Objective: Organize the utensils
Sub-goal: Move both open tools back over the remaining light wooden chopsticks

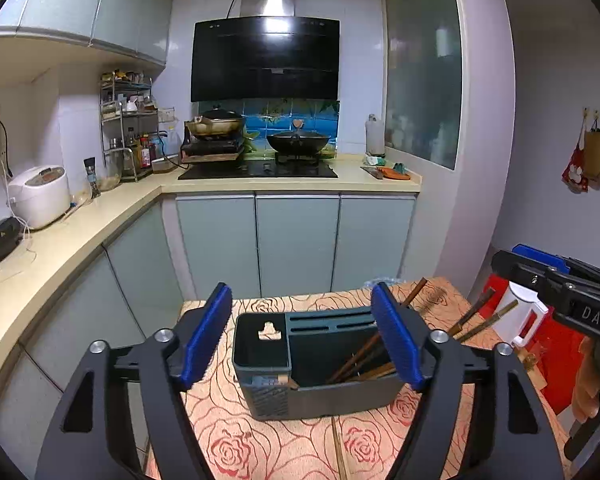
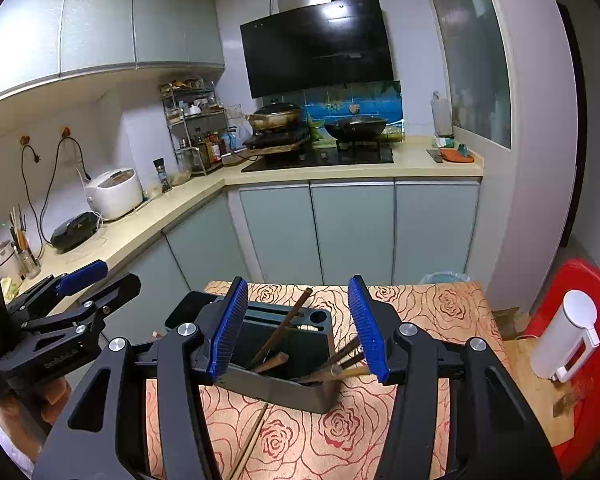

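Note:
A dark grey utensil holder (image 1: 332, 392) stands on the rose-patterned table (image 1: 280, 448); it also shows in the right wrist view (image 2: 284, 392). Several brown chopsticks (image 1: 360, 360) lean inside it, also seen from the right (image 2: 280, 332). A pair of chopsticks (image 2: 252, 440) lies on the table in front of the holder. My left gripper (image 1: 302, 336) is open and empty, hovering just in front of the holder. My right gripper (image 2: 298, 328) is open and empty, close above the holder's front.
A white dispenser (image 2: 564, 340) rests on a red tray (image 2: 592, 360) at the right. The kitchen counter (image 1: 60, 240) with a rice cooker (image 1: 40, 196) runs along the left. The stove with a wok (image 1: 298, 140) is behind.

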Motion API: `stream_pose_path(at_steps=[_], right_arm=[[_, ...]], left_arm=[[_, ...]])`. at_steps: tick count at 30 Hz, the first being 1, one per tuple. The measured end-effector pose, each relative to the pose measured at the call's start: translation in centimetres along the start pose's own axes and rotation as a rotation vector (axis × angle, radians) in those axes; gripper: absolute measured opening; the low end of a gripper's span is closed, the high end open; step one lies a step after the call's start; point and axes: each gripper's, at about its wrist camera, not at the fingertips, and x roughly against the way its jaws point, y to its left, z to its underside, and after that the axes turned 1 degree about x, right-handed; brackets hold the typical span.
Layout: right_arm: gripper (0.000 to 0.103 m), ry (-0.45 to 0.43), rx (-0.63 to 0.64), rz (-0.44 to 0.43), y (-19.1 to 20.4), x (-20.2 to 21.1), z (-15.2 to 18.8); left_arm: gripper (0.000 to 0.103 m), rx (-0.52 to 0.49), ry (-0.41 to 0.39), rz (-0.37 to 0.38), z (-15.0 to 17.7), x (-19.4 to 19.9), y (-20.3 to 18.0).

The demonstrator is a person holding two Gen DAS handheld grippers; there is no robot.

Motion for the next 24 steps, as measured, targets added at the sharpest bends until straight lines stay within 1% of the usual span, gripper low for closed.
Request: stream_pose_path(at_steps=[6, 10, 13, 17, 22, 24], right_arm=[[0.051, -0.009, 0.000, -0.014, -0.7, 1.6, 2.0], [0.051, -0.002, 0.019, -0.018, -0.7, 2.7, 4.6], [0.051, 0.012, 0.041, -0.010, -0.7, 3.1, 7.2], [0.051, 0.057, 0.056, 0.000, -0.9, 3.0, 11.8], [0.051, 0.122, 0.030, 0.005, -1.4, 2.5, 17.1], [0.051, 0.140, 0.010, 0.008, -1.6, 2.4, 19.0]], left_arm=[[0.074, -0.008, 0.020, 0.003, 2.9, 1.1, 0.6], [0.074, -0.001, 0.063, 0.007, 6.4, 1.6, 1.2], [0.074, 0.003, 0.093, 0.006, 8.9, 1.9, 1.6], [0.074, 0.009, 0.135, 0.004, 13.0, 2.5, 2.3], [0.074, 0.024, 0.199, 0.002, 17.5, 2.7, 2.5], [0.074, 0.003, 0.228, -0.004, 19.7, 2.8, 2.1]])
